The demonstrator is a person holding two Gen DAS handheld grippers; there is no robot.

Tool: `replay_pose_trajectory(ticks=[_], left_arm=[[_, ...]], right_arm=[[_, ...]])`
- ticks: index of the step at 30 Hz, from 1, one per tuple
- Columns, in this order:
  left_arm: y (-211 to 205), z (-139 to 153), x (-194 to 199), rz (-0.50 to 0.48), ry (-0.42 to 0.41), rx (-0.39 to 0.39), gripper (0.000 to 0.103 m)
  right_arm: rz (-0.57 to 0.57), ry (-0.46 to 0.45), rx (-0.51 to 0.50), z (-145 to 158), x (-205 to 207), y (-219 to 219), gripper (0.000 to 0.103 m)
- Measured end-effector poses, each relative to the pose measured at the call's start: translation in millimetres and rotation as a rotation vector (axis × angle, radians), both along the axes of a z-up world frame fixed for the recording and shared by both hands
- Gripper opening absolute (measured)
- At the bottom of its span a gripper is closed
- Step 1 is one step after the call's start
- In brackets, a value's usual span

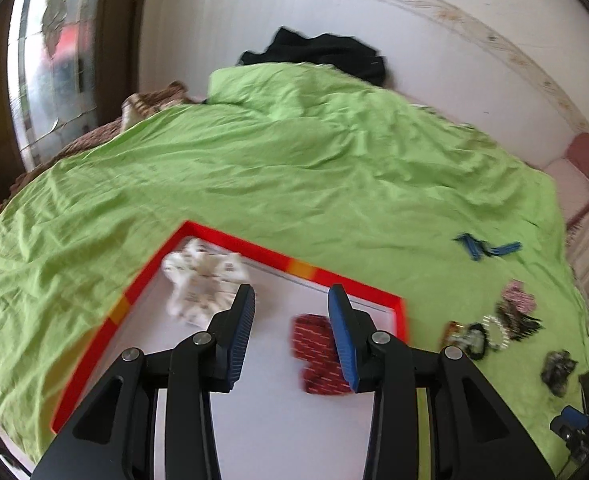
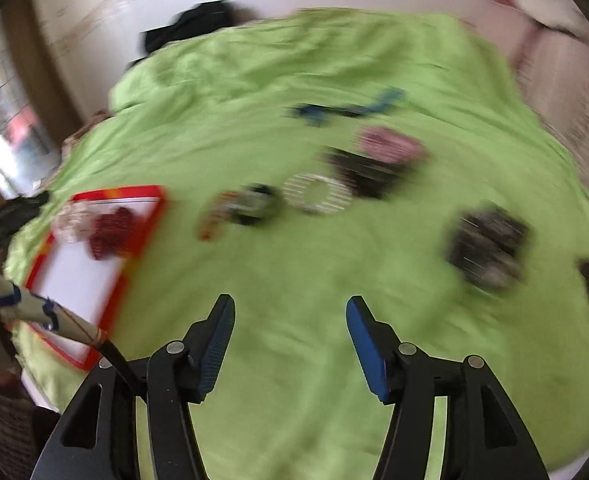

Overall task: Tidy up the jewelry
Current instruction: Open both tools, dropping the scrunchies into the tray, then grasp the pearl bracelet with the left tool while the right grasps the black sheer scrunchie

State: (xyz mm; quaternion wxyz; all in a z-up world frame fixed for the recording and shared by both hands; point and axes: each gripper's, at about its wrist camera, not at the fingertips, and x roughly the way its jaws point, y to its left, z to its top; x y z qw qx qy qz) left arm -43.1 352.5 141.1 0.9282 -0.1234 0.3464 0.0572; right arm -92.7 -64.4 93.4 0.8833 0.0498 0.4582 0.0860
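Both the left claw (image 1: pixel 292 300) and the right claw (image 2: pixel 290 312) hang spread and empty, the left above the red-framed tray (image 1: pixel 278 254) whose long axis runs near-to-far on the bed (image 1: pixel 254 168).

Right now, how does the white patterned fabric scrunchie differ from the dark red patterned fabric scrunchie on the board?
The white patterned fabric scrunchie is pale and looks larger and more spread out; the dark red patterned fabric scrunchie is dark and more compact. The white one lies near the far corner of the red-framed white board; the red one lies nearer the left gripper, partly behind one of its fingers. Both rest on the board, gripped by nothing.
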Motion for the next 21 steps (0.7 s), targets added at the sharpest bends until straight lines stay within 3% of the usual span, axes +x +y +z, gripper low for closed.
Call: replay_pose_trajectory(ticks=[6,9,17,21], left_arm=[[-64,17,-19,-0.14,-0.035,-0.017,0.045],[-101,13,-19,-0.234,0.012,-0.007,0.046],[-164,-9,1,-0.33,0.157,0.012,0.046],[-202,-16,20,-0.4,0.201,0.008,0.046]], right_arm=[[-0.192,0.0,0.04,-9,-30,-98,0.062],[-0.238,-0.026,0.07,-8,-33,-126,0.063],[-0.278,-0.075,0.173,-24,9,-152,0.063],[-0.27,-0.092,0.176,-33,28,-159,0.063]])
